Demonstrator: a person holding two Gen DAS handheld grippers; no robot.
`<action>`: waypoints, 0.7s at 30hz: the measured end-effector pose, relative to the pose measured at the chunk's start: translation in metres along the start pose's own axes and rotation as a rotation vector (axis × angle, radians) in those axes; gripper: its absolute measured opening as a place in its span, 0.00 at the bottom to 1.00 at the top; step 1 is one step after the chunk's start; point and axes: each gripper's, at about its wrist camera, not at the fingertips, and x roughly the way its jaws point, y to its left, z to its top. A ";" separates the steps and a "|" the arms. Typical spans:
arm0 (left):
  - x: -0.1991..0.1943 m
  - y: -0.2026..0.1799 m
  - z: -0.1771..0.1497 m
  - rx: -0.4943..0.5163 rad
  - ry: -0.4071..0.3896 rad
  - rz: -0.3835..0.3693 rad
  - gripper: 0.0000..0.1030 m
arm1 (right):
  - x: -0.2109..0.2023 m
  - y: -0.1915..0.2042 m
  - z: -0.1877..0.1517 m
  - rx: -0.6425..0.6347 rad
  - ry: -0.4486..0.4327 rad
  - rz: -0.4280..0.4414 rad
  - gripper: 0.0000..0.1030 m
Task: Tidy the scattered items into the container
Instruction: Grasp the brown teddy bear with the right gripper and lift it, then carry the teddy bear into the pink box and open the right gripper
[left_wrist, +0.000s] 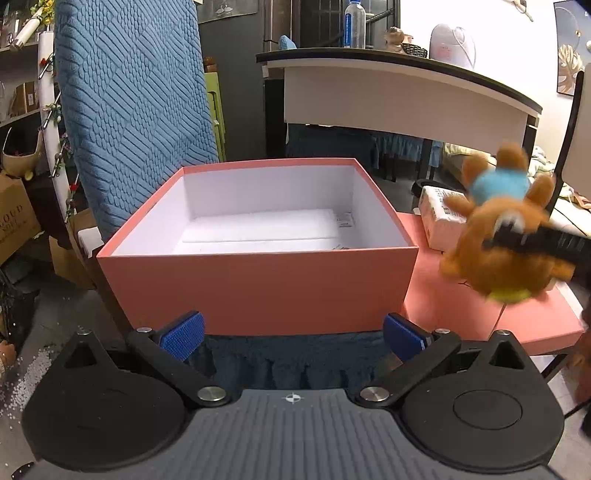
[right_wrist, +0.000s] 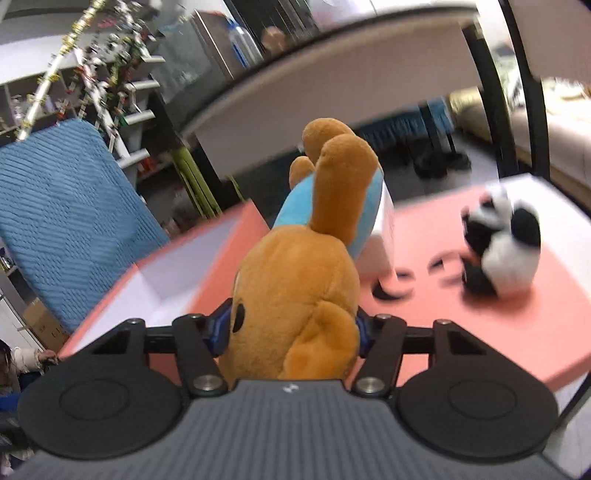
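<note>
Right tool (right_wrist: 291, 328) clamps one brown plush (right_wrist: 295, 295) — left tool (left_wrist: 291, 334) gapes before one pink box (left_wrist: 258, 288).

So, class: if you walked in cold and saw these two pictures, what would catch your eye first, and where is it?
First, the orange plush toy in a blue shirt, clamped between the right gripper fingers and held in the air to the right of the box. Next, the big open pink box, its white inside nearly bare, just ahead of the open left gripper. A panda plush lies on the pink tabletop.
</note>
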 end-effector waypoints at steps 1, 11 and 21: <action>0.000 0.001 -0.001 -0.002 -0.001 -0.002 1.00 | -0.005 0.005 0.005 -0.013 -0.017 0.001 0.59; -0.008 0.014 -0.009 -0.011 -0.012 0.033 1.00 | 0.043 0.084 0.077 -0.050 0.096 0.264 0.61; -0.017 0.042 -0.011 -0.049 0.002 0.121 1.00 | 0.214 0.179 0.066 -0.080 0.448 0.320 0.61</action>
